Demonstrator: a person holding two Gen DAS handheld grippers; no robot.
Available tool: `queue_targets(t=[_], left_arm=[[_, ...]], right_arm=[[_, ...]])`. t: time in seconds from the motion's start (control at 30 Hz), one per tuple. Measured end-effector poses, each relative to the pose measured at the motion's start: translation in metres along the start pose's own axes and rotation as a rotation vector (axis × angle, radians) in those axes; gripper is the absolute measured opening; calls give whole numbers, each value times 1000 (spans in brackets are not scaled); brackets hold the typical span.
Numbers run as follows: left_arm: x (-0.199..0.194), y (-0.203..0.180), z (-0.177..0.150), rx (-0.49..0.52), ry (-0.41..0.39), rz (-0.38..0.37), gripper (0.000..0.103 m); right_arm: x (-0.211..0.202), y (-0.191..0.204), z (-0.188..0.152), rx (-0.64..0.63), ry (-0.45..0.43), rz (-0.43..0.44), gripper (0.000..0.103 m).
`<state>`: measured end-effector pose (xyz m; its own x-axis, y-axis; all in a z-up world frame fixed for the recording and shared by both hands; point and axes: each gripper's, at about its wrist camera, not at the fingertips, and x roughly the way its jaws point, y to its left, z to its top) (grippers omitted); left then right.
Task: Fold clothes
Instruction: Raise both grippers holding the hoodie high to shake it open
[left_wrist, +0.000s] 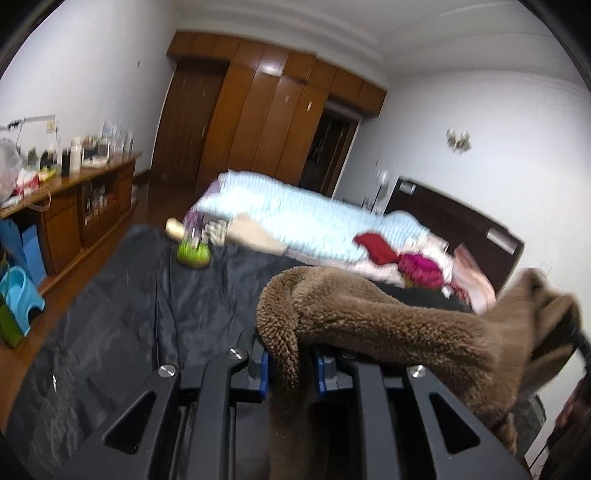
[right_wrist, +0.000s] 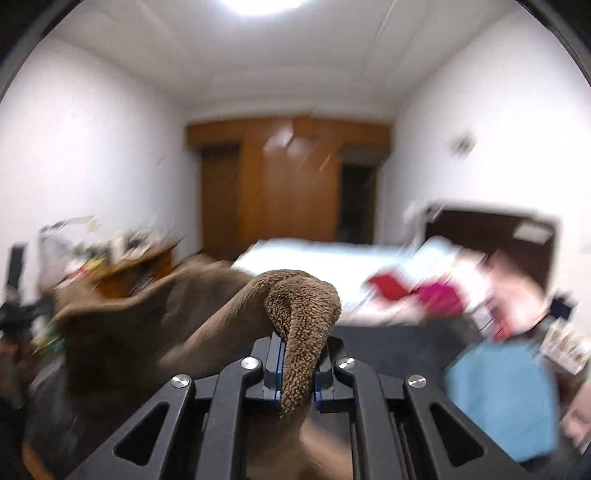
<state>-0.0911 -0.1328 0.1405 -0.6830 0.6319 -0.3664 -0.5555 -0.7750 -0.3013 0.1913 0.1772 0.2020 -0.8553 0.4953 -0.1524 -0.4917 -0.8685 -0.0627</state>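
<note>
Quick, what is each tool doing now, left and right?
Left tool: closed on the brown fleece garment.
Right tool: closed on the same brown fleece garment.

Mounted on the left gripper (left_wrist: 291, 373), looking forward along the fingers and slightly down over a dark bedspread (left_wrist: 122, 302), very near a brown fleece garment (left_wrist: 369, 317) pinched right before the lens. Mounted likewise on the right gripper (right_wrist: 297, 373), facing almost level, equally close to the same garment (right_wrist: 303, 306), badly blurred. Shared by both: wooden wardrobe (left_wrist: 258, 118) (right_wrist: 288, 177) at the far end, pale blue quilt (left_wrist: 303, 218), dark headboard (left_wrist: 461, 225) (right_wrist: 491, 236) on the right, cluttered sideboard (left_wrist: 74, 206) on the left.
</note>
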Motion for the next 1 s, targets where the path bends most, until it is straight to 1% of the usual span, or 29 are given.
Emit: queue_targets(t=[0.13,0.23,0.33,0.47,0.53,0.67,0.73,0.8,0.87,0.93,1.0], left_arm=[[-41,-22,33,40,-135,-35,20],[-78,-39,59,68,-243,-48,20],[-121,-52,81,91,-359,-36,20],[-184,-59,106,82,-514,-17,20],[-209,-61,112,84,-569,-8,20],[-261,-71,111,111,-700,22,20],[-285,-75,105,130,-766,43,23],[-297,-75,100,148,-782,44,23],[-305,-73,95,163,-781,40,24],[-304,-69,91,173,-762,43,25],[-295,-66,89,175,-741,67,25]], right_arm=[[-40,-10,44,-47,-197,-138,12],[-68,-8,67,-83,-324,-205,12],[-104,-8,93,-101,-460,-264,12],[-144,-14,113,-86,-560,-267,12],[-162,-14,119,-93,-607,-272,12],[-192,-10,118,-100,-688,-282,12],[-206,-9,114,-94,-728,-284,12],[-219,-8,108,-95,-757,-291,12],[-231,-7,102,-99,-783,-301,12],[-233,-6,94,-107,-786,-311,12],[-227,-4,89,-110,-760,-307,12]])
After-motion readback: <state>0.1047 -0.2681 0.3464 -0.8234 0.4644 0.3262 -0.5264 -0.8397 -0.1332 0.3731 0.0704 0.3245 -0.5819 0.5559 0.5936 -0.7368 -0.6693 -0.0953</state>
